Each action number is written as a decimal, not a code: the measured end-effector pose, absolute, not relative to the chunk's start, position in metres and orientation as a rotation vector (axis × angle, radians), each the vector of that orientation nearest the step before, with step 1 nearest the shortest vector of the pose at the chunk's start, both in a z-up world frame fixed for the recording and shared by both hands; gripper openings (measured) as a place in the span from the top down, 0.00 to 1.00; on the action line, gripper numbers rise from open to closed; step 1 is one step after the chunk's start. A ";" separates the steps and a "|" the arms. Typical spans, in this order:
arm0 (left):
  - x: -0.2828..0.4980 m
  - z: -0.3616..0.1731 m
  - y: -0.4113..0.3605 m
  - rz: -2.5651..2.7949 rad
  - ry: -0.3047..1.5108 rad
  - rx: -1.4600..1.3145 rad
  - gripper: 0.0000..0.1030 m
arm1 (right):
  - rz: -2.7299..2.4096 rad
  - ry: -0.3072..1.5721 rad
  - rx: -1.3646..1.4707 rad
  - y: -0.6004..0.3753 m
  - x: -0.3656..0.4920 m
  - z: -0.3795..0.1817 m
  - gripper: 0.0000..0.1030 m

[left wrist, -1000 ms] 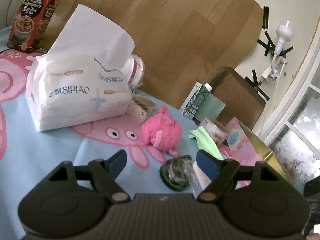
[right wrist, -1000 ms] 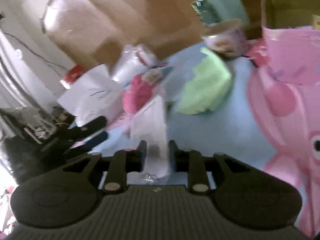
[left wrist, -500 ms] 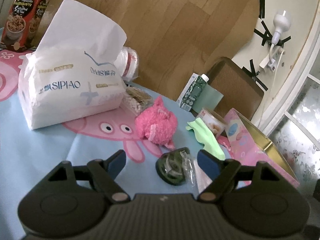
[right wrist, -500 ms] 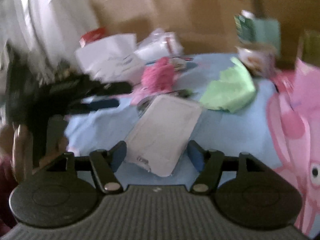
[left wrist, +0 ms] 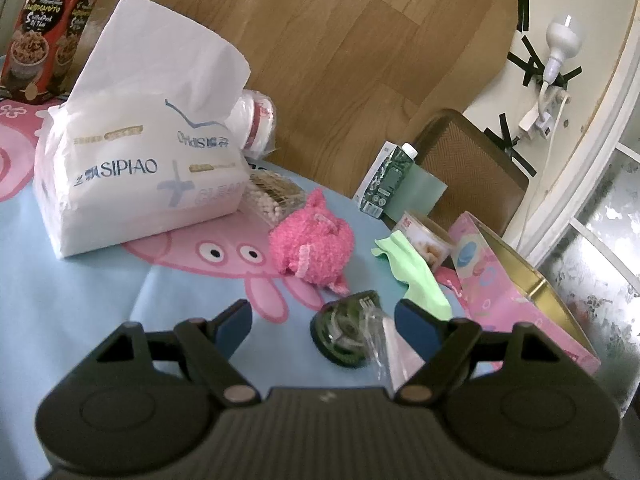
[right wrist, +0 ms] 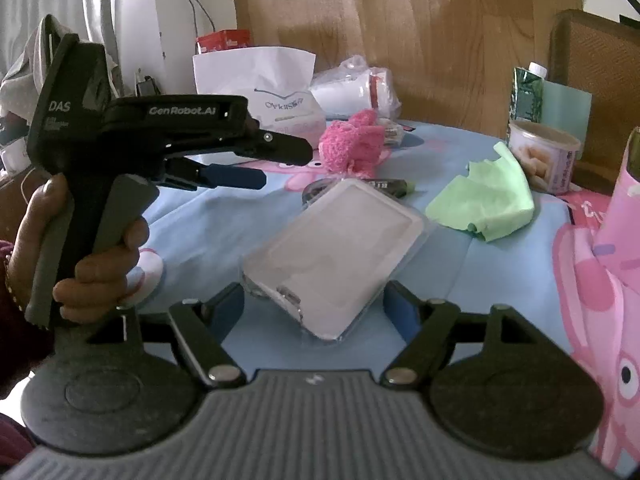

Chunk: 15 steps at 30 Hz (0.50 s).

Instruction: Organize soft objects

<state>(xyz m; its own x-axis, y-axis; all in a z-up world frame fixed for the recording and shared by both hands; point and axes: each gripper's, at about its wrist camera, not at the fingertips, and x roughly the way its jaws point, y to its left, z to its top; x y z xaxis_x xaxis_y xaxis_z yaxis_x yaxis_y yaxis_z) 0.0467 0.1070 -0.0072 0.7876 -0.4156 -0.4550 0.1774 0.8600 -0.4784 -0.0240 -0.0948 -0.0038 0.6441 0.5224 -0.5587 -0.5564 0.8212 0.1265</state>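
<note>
A pink fluffy toy (left wrist: 312, 248) (right wrist: 354, 146) and a crumpled green cloth (left wrist: 416, 276) (right wrist: 488, 200) lie on the blue cartoon tablecloth (left wrist: 80, 300). A flat clear packet with white contents (right wrist: 336, 256) rests on the cloth between the fingers of my right gripper (right wrist: 314, 300). Its jaws are opening and the pads stand clear of the packet's sides. My left gripper (left wrist: 322, 316) (right wrist: 286, 165) hovers open, holding nothing, just short of the toy. The packet's edge (left wrist: 384, 344) shows beside its right finger. A big white tissue pack (left wrist: 136, 160) stands behind.
A pink open box (left wrist: 520, 300) (right wrist: 624, 208) sits at the right. A snack cup (right wrist: 540, 152), green carton (left wrist: 384, 180), cotton-swab box (left wrist: 272, 196), dark round dispenser (left wrist: 340, 332) and red cereal box (left wrist: 40, 32) crowd the table. A chair (left wrist: 472, 168) stands beyond it.
My right gripper rolled level and opened, letting go of the clear packet, which went from upright between the pads to lying flat. The left gripper stayed almost still.
</note>
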 end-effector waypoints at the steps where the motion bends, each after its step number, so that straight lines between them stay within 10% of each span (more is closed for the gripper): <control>1: 0.047 -0.007 0.107 -0.331 0.583 -0.431 0.21 | 0.617 0.617 -0.060 -0.095 -0.024 -0.004 0.22; 15: 0.048 -0.007 0.102 -0.343 0.594 -0.403 0.21 | 0.621 0.612 -0.026 -0.097 -0.024 -0.003 0.20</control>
<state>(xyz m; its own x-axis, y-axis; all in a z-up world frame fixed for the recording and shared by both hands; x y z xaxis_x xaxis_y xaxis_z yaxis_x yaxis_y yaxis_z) 0.0485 0.1019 -0.0072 0.7771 -0.4210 -0.4678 0.1941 0.8674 -0.4582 -0.0238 -0.0971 -0.0033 0.6434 0.5374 -0.5453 -0.5524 0.8190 0.1554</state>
